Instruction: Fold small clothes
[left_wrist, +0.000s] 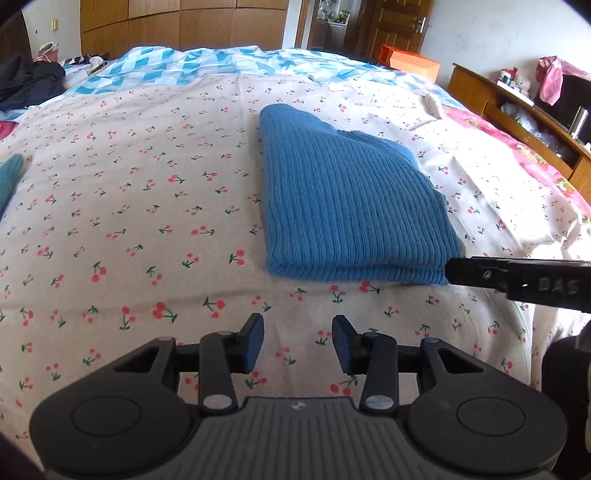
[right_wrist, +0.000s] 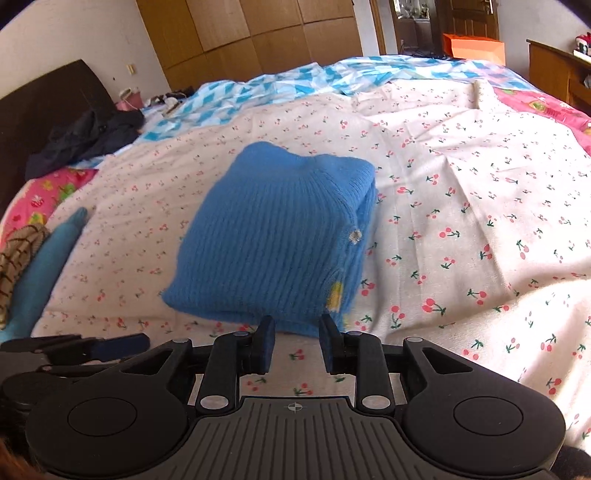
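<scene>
Blue ribbed knit garment (left_wrist: 343, 206), folded into a thick squarish bundle, lies flat on the cream bedsheet printed with small red cherries (left_wrist: 129, 221). Folded edge faces the cameras; small yellow and grey patches show along its right side in the right wrist view.

Left gripper (left_wrist: 297, 343): jaws partly open, nothing between the blue pads, held over bare sheet just short of the bundle's near edge.

Right gripper (right_wrist: 297, 345): jaws a little apart, nothing between them, tips just at the bundle's near edge; contact cannot be told. In the left wrist view it enters from the right, tip beside the bundle's near right corner.

Teal cloth (right_wrist: 44, 266) lies at the sheet's left margin, well apart. Blue-and-white diamond-patterned cover (left_wrist: 177, 66) beyond. Dark clothing heap (right_wrist: 88, 136) far left. Wooden wardrobe (right_wrist: 255, 37) behind.
</scene>
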